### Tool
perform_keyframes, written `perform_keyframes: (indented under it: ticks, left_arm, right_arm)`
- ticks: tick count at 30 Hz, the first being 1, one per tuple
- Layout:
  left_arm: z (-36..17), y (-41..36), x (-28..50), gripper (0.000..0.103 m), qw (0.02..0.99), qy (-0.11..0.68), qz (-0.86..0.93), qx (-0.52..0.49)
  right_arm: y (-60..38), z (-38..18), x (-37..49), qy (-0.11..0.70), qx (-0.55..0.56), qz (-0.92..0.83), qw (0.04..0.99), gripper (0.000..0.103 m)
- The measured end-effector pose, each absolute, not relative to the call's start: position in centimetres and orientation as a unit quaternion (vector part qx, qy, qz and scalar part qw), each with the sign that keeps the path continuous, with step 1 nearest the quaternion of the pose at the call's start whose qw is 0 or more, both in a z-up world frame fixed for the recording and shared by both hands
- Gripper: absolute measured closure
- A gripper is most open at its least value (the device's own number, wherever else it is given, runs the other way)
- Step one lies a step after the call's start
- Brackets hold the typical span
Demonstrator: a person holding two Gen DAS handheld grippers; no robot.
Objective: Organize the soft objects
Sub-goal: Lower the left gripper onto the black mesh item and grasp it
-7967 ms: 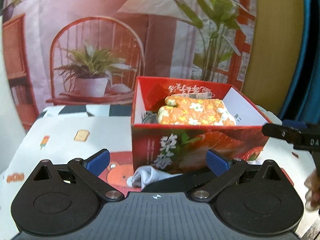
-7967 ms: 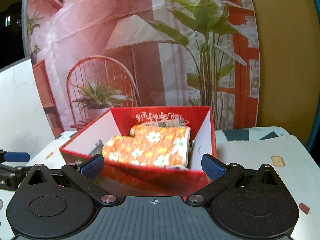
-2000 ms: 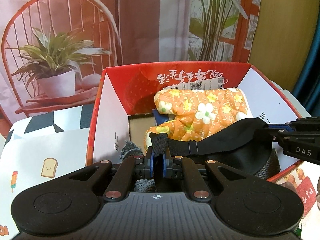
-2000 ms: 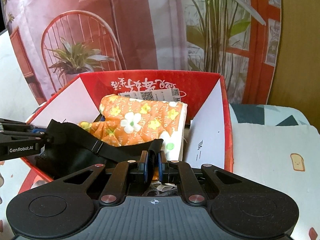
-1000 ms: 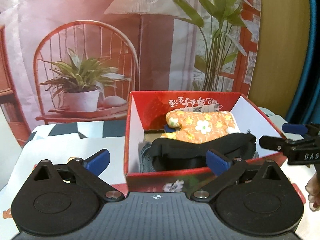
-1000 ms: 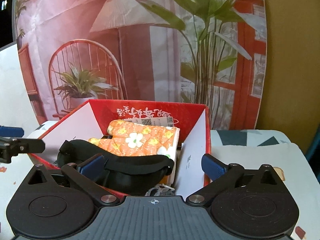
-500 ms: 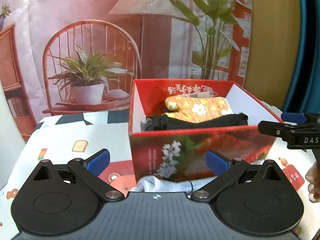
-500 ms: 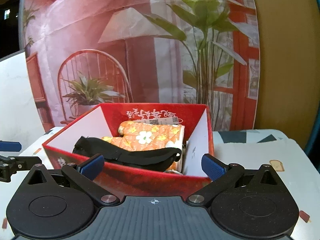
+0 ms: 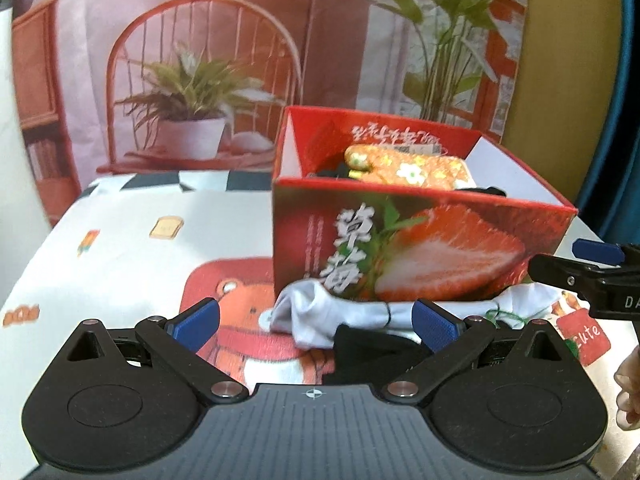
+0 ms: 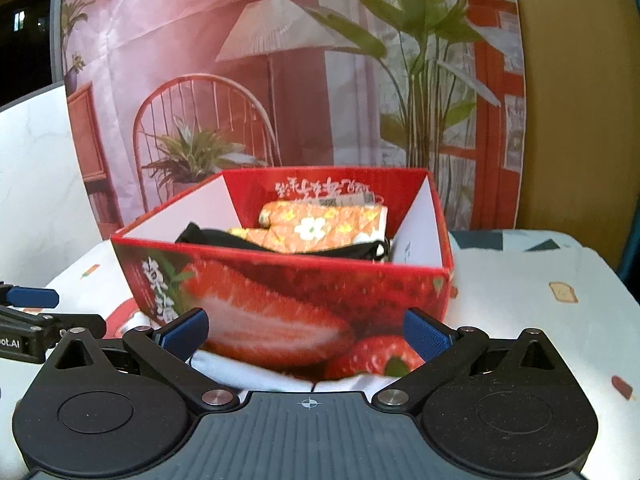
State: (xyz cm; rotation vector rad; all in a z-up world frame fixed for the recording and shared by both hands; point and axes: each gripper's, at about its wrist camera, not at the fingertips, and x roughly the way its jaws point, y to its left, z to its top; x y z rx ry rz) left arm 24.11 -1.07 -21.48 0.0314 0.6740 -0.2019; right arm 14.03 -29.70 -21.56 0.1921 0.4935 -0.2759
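Next up: the white and black bits left in front of the box

Both hand-held grippers, left and right, are spread wide and carrying nothing. The red strawberry box near the table's far edge holds the floral orange cloth and black strap. White cloth and a black piece lie against its near wall. I'd go low, pinch one bunched fold each, and lift clear of the rim before dropping in.

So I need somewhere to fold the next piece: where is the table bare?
Left of the red box, the tablecloth is bare; likewise to its right. The front is crowded with the white cloth and black item.
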Motion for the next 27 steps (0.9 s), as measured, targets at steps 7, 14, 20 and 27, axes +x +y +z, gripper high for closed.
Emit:
perform_keyframes:
  ticks: [7, 14, 20, 27]
  left_arm:
    - [-22.9, -0.3, 24.0, 0.0, 0.931, 0.355, -0.088, -0.008]
    - [-23.6, -0.5, 24.2, 0.008, 0.926, 0.365, -0.096, -0.013]
    - [-24.1, -0.7, 24.3, 0.031, 0.922, 0.368, -0.121, -0.024]
    - [-25.5, -1.8, 24.7, 0.044, 0.906, 0.394, -0.151, -0.026]
  right_arm:
    - [-28.9, -23.9, 13.4, 0.271, 0.107, -0.141, 0.946, 0.0]
    - [-28.7, -25.4, 13.4, 0.29, 0.124, -0.127, 0.941, 0.002]
    - [-28.5, -25.5, 13.5, 0.291, 0.124, -0.115, 0.942, 0.013]
    - [-28.3, -25.4, 13.6, 0.288, 0.121, -0.106, 0.944, 0.025]
